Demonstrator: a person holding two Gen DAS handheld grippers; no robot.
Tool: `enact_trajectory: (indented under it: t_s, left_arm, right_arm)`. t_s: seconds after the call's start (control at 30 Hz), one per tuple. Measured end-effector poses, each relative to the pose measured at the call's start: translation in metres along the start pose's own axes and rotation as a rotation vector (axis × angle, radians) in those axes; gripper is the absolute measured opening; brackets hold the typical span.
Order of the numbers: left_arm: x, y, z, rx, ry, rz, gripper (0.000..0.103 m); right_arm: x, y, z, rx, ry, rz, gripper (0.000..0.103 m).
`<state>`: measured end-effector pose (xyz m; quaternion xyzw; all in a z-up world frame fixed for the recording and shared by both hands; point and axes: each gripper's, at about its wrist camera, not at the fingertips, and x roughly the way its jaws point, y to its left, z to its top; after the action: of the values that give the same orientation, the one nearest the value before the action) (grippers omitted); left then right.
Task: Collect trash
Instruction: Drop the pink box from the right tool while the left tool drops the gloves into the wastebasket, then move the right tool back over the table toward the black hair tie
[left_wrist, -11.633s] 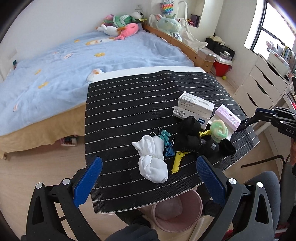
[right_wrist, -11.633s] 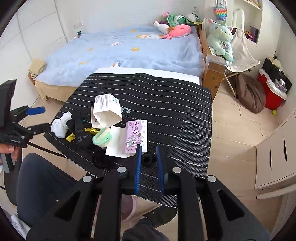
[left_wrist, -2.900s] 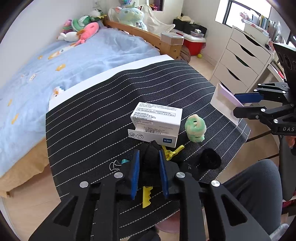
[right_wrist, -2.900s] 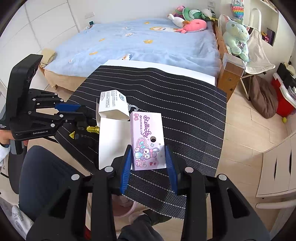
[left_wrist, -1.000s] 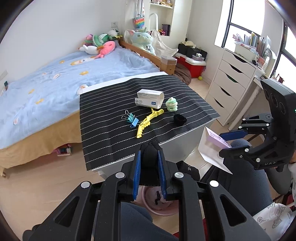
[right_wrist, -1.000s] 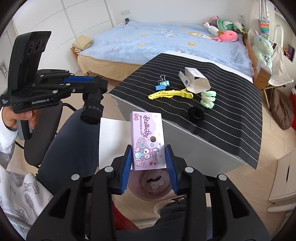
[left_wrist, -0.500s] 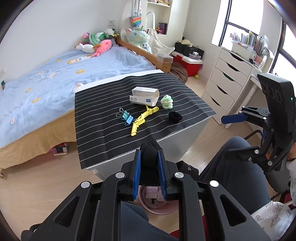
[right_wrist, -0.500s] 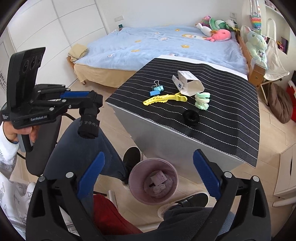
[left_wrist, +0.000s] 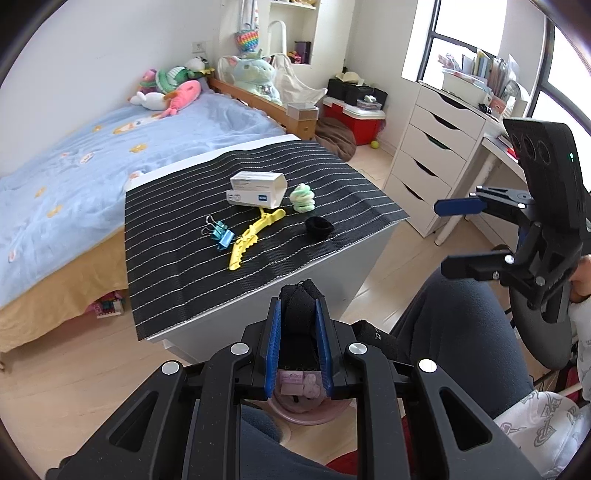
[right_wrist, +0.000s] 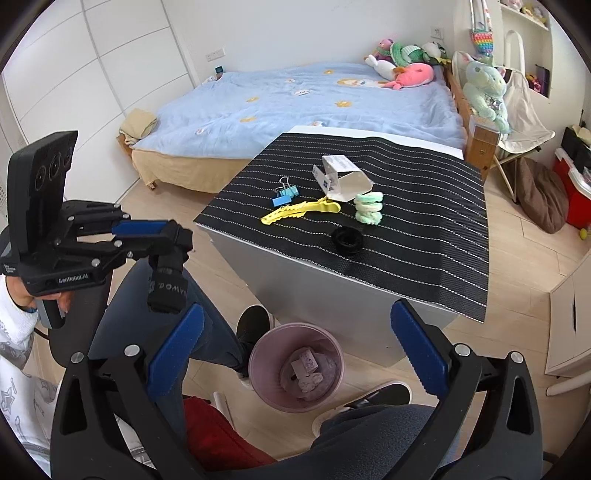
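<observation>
My left gripper (left_wrist: 298, 332) is shut on a black sock (left_wrist: 300, 306) and holds it above the pink trash bin (left_wrist: 306, 410); from the right wrist view the sock (right_wrist: 168, 284) hangs from the left gripper (right_wrist: 173, 236), left of the bin (right_wrist: 258, 354). The bin holds a purple box (right_wrist: 306, 360) and other scraps. My right gripper (right_wrist: 295, 347) is open and empty above the bin. On the striped mat (right_wrist: 424, 229) lie a white box (right_wrist: 343, 177), a yellow clip (right_wrist: 299, 212), blue binder clips (right_wrist: 284, 195), a green scrunchie (right_wrist: 368, 208) and a black ring (right_wrist: 347, 240).
A bed (right_wrist: 295, 107) with a blue cover stands behind the table. White drawers (left_wrist: 432, 155) stand at the right. The person's legs (right_wrist: 155, 314) and shoes (right_wrist: 255, 321) are beside the bin. A red cooler (left_wrist: 354, 118) sits by the far wall.
My right gripper has opened and the purple box now lies in the bin. My left gripper still holds the black sock, pulled back from the table to above the bin.
</observation>
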<state>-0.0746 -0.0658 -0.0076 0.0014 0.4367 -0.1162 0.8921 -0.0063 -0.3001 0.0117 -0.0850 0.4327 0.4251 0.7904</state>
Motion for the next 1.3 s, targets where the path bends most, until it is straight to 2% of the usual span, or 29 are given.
enact_trajectory:
  t_s: [0.37, 0.5, 0.57, 0.63, 0.7, 0.77, 0.8, 1.3]
  left_arm:
    - [0.003, -0.018, -0.001, 0.039, 0.015, -0.030, 0.019]
    - [0.006, -0.021, -0.001, 0.048, 0.024, -0.043, 0.028]
    - [0.009, -0.021, -0.002, 0.046, 0.028, -0.030, 0.047]
    - [0.009, -0.018, -0.002, 0.032, 0.020, -0.030, 0.076]
    - [0.009, -0.015, -0.003, 0.014, 0.011, -0.032, 0.089]
    - [0.009, -0.012, -0.003, 0.009, 0.007, -0.017, 0.091]
    - [0.009, -0.011, -0.003, 0.005, 0.006, -0.008, 0.095]
    - [0.009, 0.002, -0.004, -0.032, -0.018, 0.039, 0.095]
  right_arm:
    - [-0.011, -0.010, -0.002, 0.024, -0.025, -0.015, 0.099]
    - [-0.012, -0.010, -0.002, 0.027, -0.029, -0.014, 0.099]
    - [-0.012, -0.011, -0.002, 0.030, -0.030, -0.013, 0.099]
    - [-0.012, -0.011, -0.003, 0.031, -0.030, -0.013, 0.099]
    - [-0.011, -0.011, -0.003, 0.032, -0.030, -0.013, 0.099]
    - [-0.011, -0.011, -0.003, 0.032, -0.030, -0.013, 0.099]
    - [-0.011, -0.011, -0.003, 0.034, -0.030, -0.013, 0.100]
    - [-0.004, -0.008, -0.006, 0.038, -0.018, -0.011, 0.100]
